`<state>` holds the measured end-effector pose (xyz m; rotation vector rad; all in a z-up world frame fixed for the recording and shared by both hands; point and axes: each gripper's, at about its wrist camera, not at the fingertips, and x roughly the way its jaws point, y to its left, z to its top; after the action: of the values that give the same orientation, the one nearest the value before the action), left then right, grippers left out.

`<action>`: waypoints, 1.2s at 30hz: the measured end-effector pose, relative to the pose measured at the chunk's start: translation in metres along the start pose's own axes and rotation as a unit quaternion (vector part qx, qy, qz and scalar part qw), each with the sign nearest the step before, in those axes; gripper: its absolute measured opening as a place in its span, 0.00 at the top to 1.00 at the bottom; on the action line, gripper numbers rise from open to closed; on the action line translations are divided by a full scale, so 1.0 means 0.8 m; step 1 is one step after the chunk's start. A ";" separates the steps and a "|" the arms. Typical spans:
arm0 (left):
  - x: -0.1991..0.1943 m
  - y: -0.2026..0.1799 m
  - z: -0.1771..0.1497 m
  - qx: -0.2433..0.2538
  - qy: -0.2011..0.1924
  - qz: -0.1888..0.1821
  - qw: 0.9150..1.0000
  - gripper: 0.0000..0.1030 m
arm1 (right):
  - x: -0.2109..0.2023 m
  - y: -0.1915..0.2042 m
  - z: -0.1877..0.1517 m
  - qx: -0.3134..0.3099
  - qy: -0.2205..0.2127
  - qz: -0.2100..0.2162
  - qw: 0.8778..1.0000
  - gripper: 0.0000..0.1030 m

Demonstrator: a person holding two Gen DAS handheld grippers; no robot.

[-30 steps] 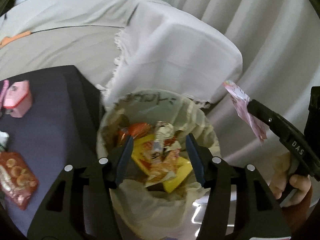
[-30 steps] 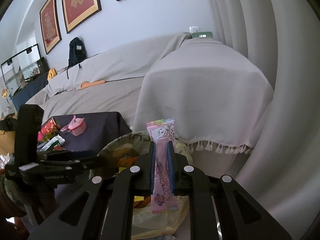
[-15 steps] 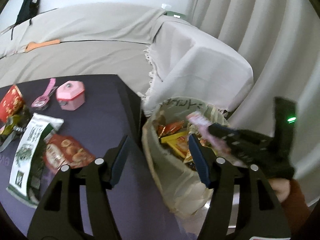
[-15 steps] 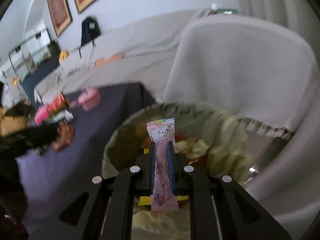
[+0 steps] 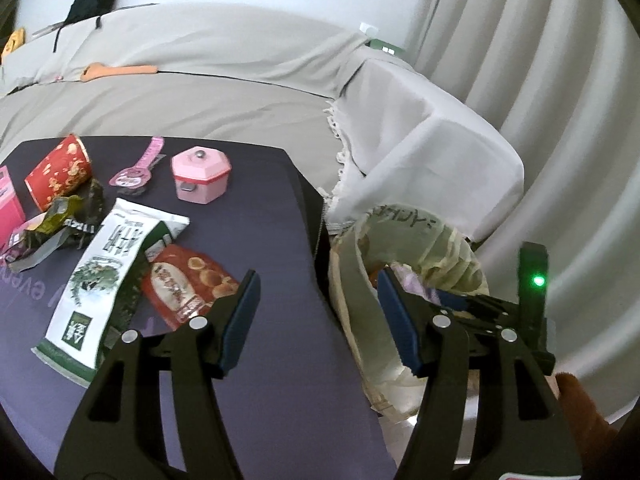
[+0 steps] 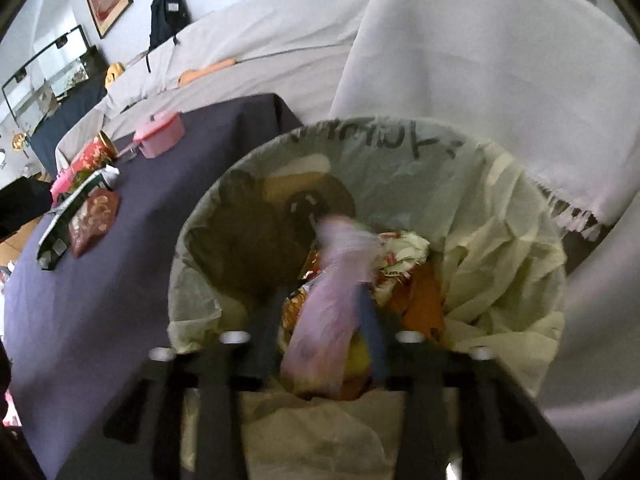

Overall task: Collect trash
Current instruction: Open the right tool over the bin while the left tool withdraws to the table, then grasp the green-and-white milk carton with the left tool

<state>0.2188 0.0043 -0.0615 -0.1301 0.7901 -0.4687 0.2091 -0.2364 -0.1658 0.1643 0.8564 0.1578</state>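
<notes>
Glossy foil snack wrappers, matt cloth table cover, seemingly thin plastic bin liner.

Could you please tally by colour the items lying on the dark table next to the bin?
Pink: 3 — hexagonal lidded box, toy wristwatch, carton at the left edge
Red: 2 — gold-patterned tube, flat snack packet
White-and-green: 1 — long snack bag
Olive-green: 1 — crumpled wrapper
Total: 7

We see a pale pink wrapper printed with faint cartoon figures, a pale yellow-green bin liner with black lettering, a dark purple tablecloth, a pink box and a red-and-gold cup.
</notes>
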 end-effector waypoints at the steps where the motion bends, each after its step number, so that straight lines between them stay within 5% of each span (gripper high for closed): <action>1: -0.003 0.002 0.000 -0.002 -0.003 0.000 1.000 0.44 | -0.004 0.001 -0.002 -0.001 -0.004 0.001 1.000 0.54; 11: -0.062 0.057 -0.001 -0.016 -0.051 0.048 0.997 0.44 | -0.051 0.003 0.007 0.000 -0.047 -0.014 0.999 0.54; 22: -0.126 0.186 -0.020 -0.108 -0.080 0.118 0.984 0.43 | -0.071 0.035 0.028 0.005 -0.068 0.013 0.998 0.54; 29: -0.123 0.210 -0.040 -0.128 -0.060 0.098 0.985 0.43 | -0.055 0.087 0.030 -0.033 -0.056 0.040 0.997 0.54; 36: -0.075 0.174 -0.029 -0.055 -0.009 0.061 0.997 0.40 | -0.029 0.131 0.031 -0.063 -0.033 0.052 0.996 0.54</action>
<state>0.2153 0.1564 -0.0782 -0.1873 0.8020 -0.3085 0.2054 -0.1405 -0.1115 0.0946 0.7691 0.3012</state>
